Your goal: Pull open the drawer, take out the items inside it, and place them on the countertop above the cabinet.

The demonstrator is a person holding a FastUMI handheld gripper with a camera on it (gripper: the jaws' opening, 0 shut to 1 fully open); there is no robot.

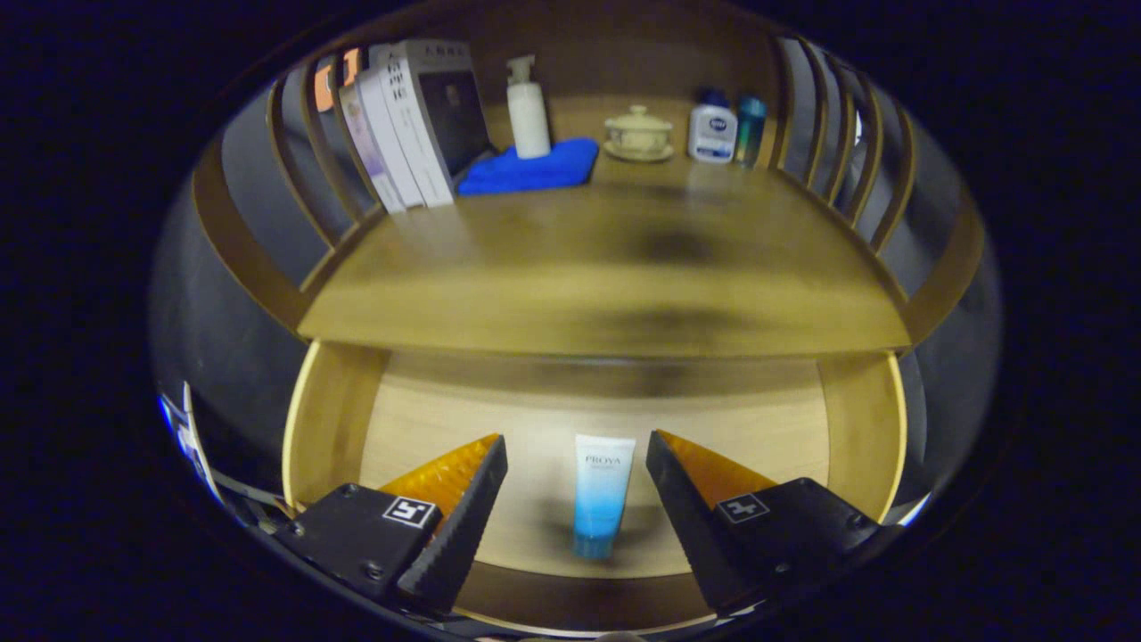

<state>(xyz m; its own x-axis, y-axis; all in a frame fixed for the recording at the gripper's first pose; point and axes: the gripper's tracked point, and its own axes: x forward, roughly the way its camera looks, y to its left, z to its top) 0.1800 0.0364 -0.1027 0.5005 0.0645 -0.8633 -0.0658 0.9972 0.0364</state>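
Since the drawer (856,428) already stands pulled out in the lower half of the frame, the opening step looks done, and what remains is the emptying. One item lies on the drawer's pale floor: a white-and-blue tube (602,495), standing lengthwise along the line of sight with its blue cap end nearest the camera. The gripper (577,464) hangs above it with its fingers spread wide, the tube seen in the gap between them and touching neither; whether the tips have reached the tube's height cannot be told from this angle. No other item shows in the visible part of the drawer, though its rear runs under the countertop (606,285) and is hidden. That countertop fills the middle of the frame, with a broad bare stretch at its front. Along its back, in the upper part of the frame, stand books (410,125) at upper left, a blue cloth (530,169) with a white pump bottle (528,111) on it, a lidded cup on a saucer (638,134), and two small bottles (726,129) at upper right. By my reading, the grasp, the lift and the placing are all yet to come.
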